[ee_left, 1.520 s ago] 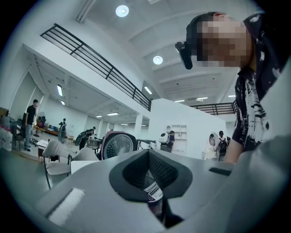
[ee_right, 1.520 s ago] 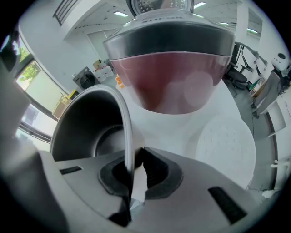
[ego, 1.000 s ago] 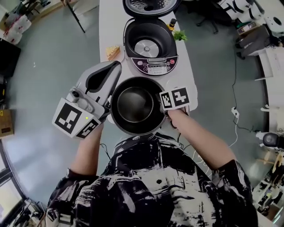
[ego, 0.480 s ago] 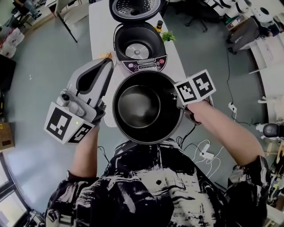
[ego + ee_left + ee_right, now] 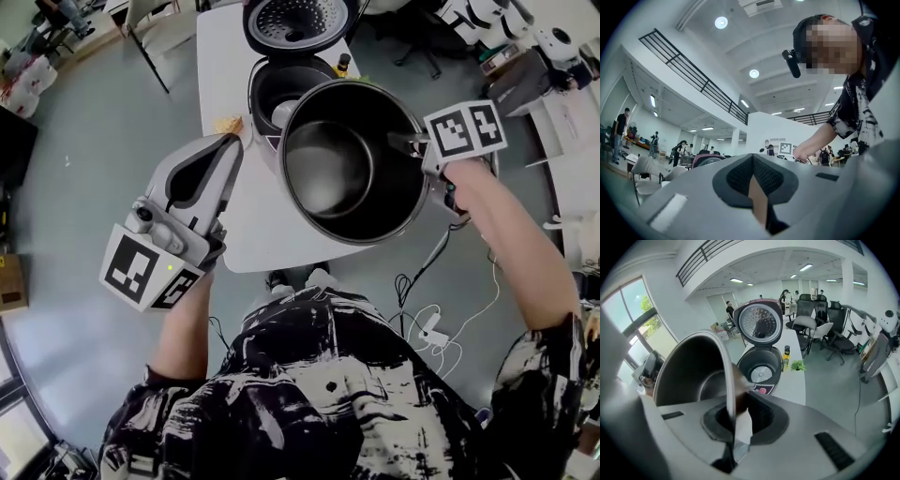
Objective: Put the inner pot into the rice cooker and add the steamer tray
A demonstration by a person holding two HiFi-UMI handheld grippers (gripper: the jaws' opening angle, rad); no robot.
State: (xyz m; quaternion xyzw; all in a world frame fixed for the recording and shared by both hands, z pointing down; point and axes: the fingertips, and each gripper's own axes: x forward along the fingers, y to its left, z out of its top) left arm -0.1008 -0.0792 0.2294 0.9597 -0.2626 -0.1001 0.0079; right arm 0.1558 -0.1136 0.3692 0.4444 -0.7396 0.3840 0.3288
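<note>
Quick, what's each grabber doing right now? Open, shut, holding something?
Left gripper: shut, holding nothing.
Right gripper: shut on the rim of the pot.

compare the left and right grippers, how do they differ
Right gripper clamps the inner pot's rim, holding it tilted by the open rice cooker; left gripper is shut on nothing. Right gripper points down toward the table; left gripper points about level. Both carry marker cubes.

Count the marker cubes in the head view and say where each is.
2. Left cube: on the left claw, lower left over the floor. Right cube: on the right claw clamped to the inner pot's rim.
</note>
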